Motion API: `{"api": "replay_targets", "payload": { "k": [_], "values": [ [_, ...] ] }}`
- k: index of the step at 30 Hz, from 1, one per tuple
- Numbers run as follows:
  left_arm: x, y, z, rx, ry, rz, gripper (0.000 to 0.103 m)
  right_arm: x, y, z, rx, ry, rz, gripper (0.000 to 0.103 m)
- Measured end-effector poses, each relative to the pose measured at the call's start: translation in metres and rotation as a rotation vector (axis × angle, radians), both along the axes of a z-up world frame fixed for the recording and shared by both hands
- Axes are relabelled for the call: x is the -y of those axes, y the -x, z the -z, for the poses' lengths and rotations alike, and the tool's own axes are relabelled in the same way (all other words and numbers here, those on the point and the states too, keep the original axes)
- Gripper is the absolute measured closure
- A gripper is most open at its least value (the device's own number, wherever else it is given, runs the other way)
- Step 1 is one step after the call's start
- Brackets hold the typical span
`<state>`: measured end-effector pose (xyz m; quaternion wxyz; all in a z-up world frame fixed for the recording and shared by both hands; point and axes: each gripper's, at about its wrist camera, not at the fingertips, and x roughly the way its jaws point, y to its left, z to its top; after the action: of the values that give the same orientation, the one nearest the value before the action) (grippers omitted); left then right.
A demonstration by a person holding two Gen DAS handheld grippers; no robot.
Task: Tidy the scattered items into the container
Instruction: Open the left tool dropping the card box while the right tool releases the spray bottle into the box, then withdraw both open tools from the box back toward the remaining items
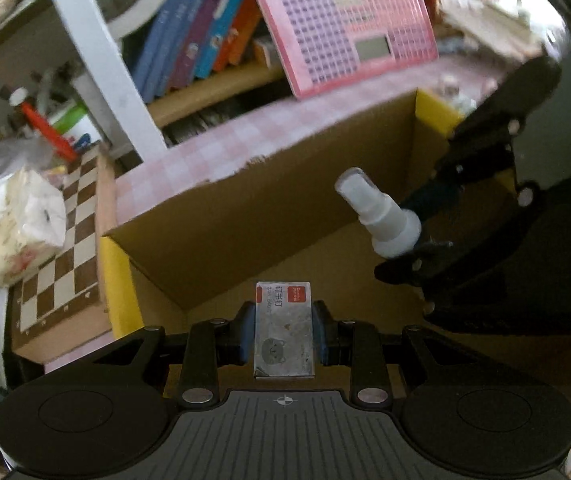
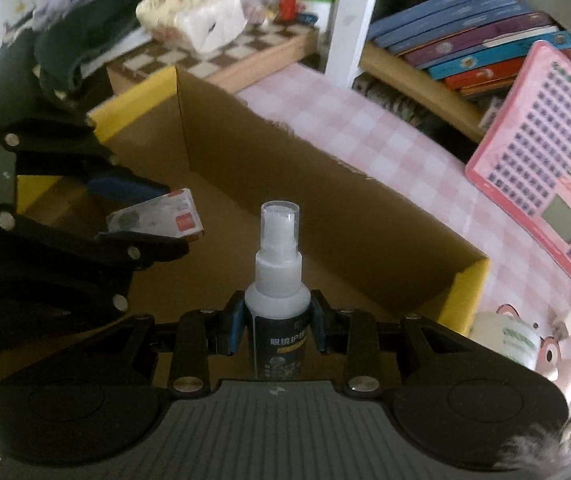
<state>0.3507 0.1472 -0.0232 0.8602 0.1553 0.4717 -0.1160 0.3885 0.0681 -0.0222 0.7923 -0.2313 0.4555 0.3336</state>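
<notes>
Cardboard box [image 1: 269, 208], open-topped with yellow-edged end walls, sits on a pink checked tablecloth [image 2: 365, 128], and both grippers hang over its brown inside. The left gripper [image 1: 284, 334] is closed on a small flat staple box [image 1: 284, 328], its blue pads pressing the two long sides; the box has a red label at its far end with the Chinese characters 订书钉, a line of small figures beside it that I cannot make out, and a grey bear face printed lower down. The right gripper [image 2: 277, 320] is clamped on a small spray bottle [image 2: 278, 280] held upright in its own view, white pump under a clear cap, black label below with the characters 眼镜护 showing and finer print too small to read. To the left of the cardboard box lies a wooden chessboard [image 1: 61, 256] with a floral tissue pack [image 1: 17, 228] resting on it. Beyond the cardboard box, a pink toy keyboard tablet [image 1: 345, 20] leans against a row of children's books [image 1: 197, 36] on a shelf. A cartoon deer plush [image 2: 557, 356] sits near the right end of the cardboard box.
</notes>
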Motion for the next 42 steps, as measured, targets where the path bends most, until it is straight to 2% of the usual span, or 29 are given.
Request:
{"api": "replay_targets", "payload": {
  "k": [3, 11, 17, 20, 23, 26, 30, 36, 38, 42],
  "values": [
    [0.003, -0.001, 0.006, -0.011, -0.022, 0.019, 0.075, -0.004, -0.006, 0.006, -0.010, 0.020, -0.013, 0.072],
    [0.001, -0.008, 0.012, -0.030, -0.009, 0.010, 0.074, -0.008, -0.012, 0.010, -0.029, 0.034, -0.005, 0.072],
    [-0.002, -0.004, 0.003, -0.002, 0.021, -0.023, 0.063, -0.002, -0.015, 0.002, -0.034, -0.024, 0.042, 0.067],
    [-0.003, 0.001, -0.005, 0.031, 0.030, -0.024, 0.062, 0.004, -0.012, -0.006, -0.029, -0.050, 0.054, 0.066],
    [-0.001, 0.012, -0.018, 0.076, 0.037, -0.008, 0.061, 0.010, -0.003, -0.018, -0.014, -0.079, 0.060, 0.065],
    [0.000, 0.027, -0.033, 0.134, 0.043, 0.007, 0.055, 0.016, 0.010, -0.035, 0.015, -0.106, 0.058, 0.064],
    [-0.001, 0.046, -0.053, 0.194, 0.058, 0.010, 0.055, 0.026, 0.030, -0.058, 0.055, -0.143, 0.059, 0.064],
    [0.000, 0.081, -0.071, 0.250, 0.061, 0.034, 0.053, 0.040, 0.065, -0.084, 0.108, -0.177, 0.055, 0.063],
    [0.000, 0.096, -0.074, 0.267, 0.065, 0.041, 0.048, 0.046, 0.077, -0.091, 0.121, -0.188, 0.056, 0.062],
    [0.002, 0.126, -0.080, 0.277, 0.090, 0.045, 0.048, 0.060, 0.105, -0.102, 0.142, -0.211, 0.067, 0.061]
  ]
}}
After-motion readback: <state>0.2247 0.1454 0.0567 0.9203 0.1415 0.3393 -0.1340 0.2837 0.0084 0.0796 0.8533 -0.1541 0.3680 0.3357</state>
